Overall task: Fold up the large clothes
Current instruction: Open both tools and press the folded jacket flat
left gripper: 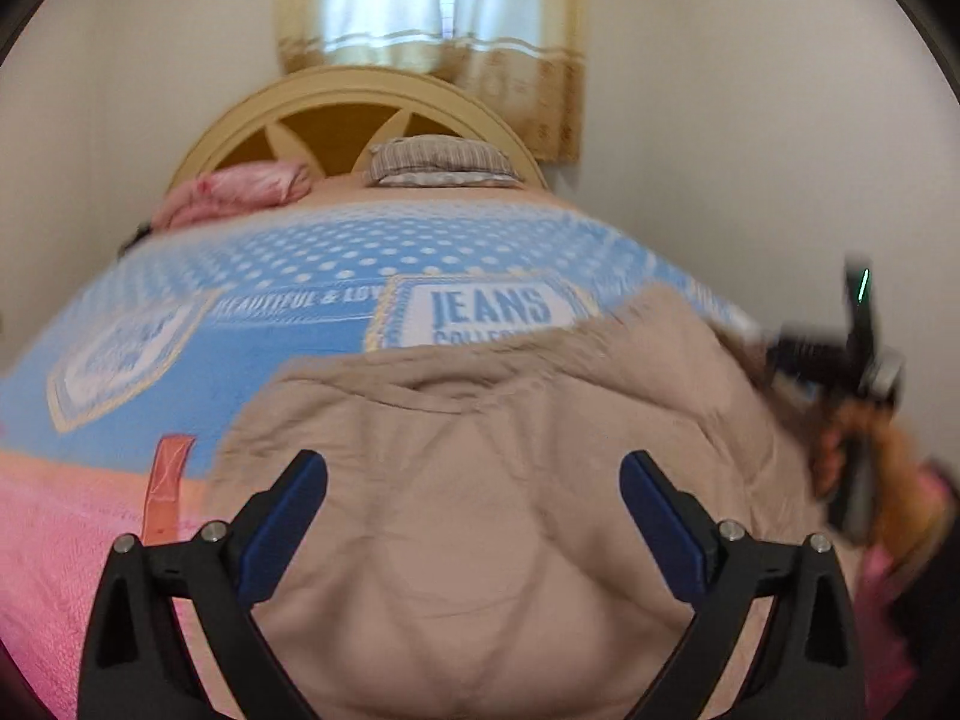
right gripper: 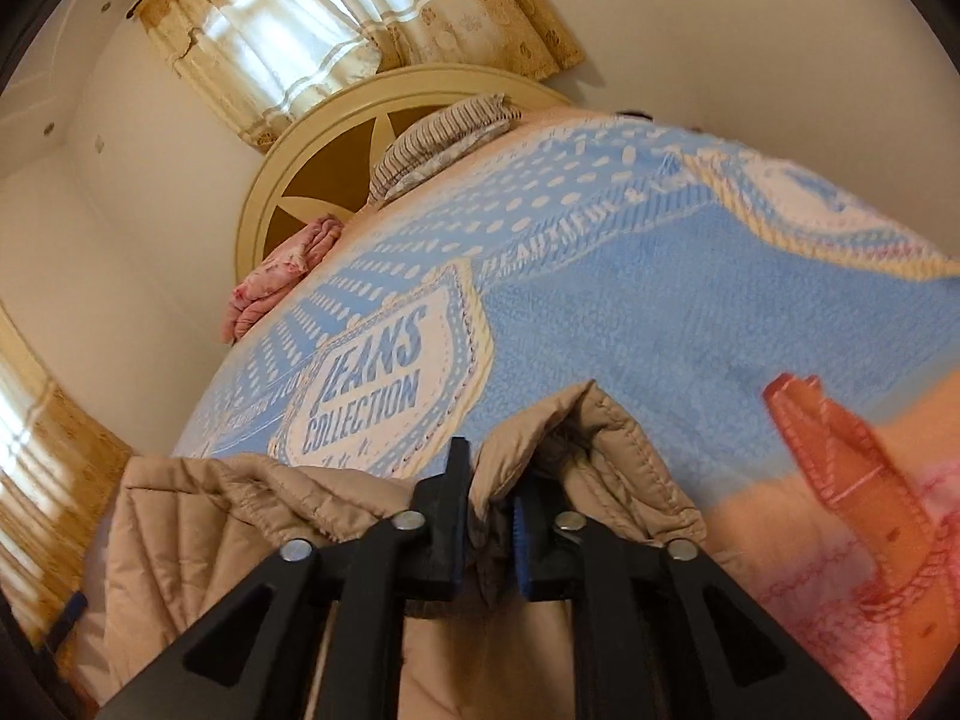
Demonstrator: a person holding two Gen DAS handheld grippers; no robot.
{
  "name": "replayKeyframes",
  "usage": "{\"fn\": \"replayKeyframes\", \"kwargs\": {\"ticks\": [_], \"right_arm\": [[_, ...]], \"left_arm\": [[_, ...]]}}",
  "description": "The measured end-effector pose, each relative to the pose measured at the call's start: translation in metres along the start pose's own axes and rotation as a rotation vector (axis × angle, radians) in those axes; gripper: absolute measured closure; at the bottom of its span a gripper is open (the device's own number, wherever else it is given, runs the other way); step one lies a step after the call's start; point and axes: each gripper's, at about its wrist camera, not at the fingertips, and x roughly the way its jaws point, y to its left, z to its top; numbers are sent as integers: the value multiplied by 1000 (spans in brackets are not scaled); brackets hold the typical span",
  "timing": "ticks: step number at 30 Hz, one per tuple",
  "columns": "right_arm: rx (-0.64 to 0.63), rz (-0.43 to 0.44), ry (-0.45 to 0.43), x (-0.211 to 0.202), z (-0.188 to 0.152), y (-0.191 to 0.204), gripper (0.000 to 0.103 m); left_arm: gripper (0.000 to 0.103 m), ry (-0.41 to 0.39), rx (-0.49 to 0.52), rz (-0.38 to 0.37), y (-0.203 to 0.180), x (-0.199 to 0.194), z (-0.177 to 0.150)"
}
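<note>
Bed [left gripper: 336,348]: we see a blue "JEANS COLLECTION" blanket covering it, headboard at 12 o'clock.
Jacket [left gripper: 480,480]: we find the beige quilted jacket lying on the blanket at 6 o'clock, toward the foot.
Left gripper [left gripper: 474,474]: we see its jaws spread wide above the jacket, nothing between them.
Right gripper [right gripper: 489,498]: we see it partly parted, a jacket fold [right gripper: 576,420] between the fingers; whether it is pinched, we cannot tell.

Left gripper [left gripper: 474,474]: black arms, blue pads, silver screws.
</note>
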Motion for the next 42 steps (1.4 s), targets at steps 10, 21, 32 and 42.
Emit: {"fn": "replayKeyframes", "kwargs": {"ticks": [10, 21, 32, 42], "right_arm": [[-427, 170, 18, -74, -83, 125, 44], [-491, 8, 251, 50, -107, 129, 52], [-439, 26, 235, 56, -115, 119, 51], [-440, -8, 250, 65, -120, 121, 51]], "left_arm": [[2, 58, 6, 347, 28, 86, 9], [1, 25, -69, 157, 33, 40, 18], [0, 173, 1, 200, 12, 107, -13], [0, 204, -7, 200, 12, 124, -22]]}}
